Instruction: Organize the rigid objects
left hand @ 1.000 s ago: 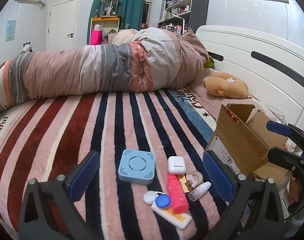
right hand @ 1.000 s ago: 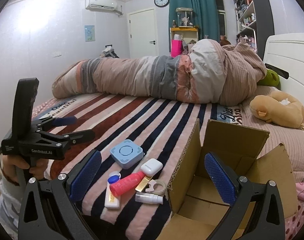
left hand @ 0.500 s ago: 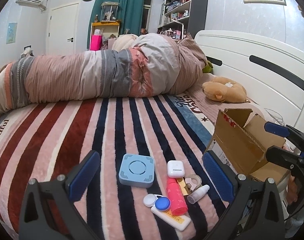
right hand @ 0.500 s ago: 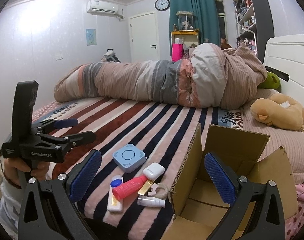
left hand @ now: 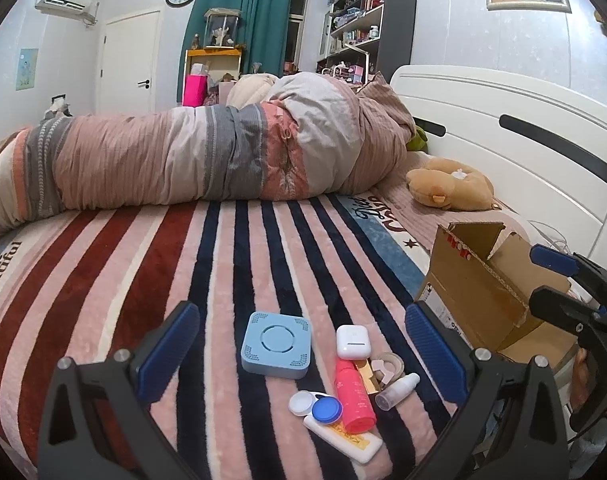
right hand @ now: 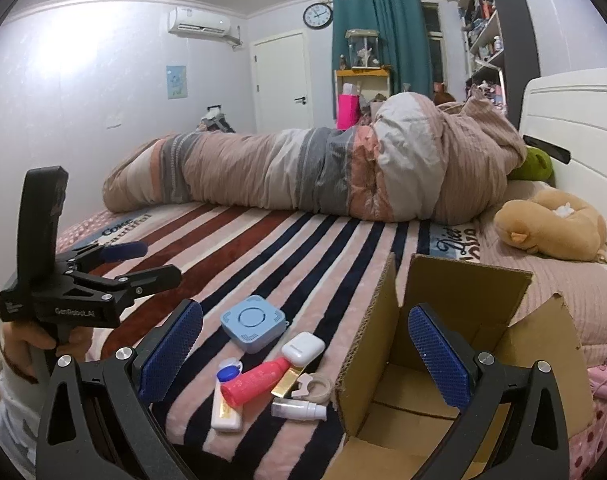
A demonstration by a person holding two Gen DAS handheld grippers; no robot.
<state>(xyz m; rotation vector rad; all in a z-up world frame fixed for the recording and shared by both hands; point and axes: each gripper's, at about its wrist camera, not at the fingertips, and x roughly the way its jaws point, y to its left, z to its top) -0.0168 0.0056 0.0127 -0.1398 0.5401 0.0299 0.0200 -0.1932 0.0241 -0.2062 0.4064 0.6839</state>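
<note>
Blue-padded left tongs [left hand: 303,354] and right tongs [right hand: 305,344] gape wide, empty; open brown cardboard box [right hand: 459,356] sits right of the toiletries for loading.

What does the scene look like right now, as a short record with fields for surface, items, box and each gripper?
surface: striped blanket on a bed
items: blue square case, white earbud case, pink bottle, lens case, white tube, small clear bottle, tape roll, gold item partly hidden
box: cardboard box open, nothing seen inside, right of the items
left gripper: open, empty, above the items
right gripper: open, empty, near the box's edge
</note>
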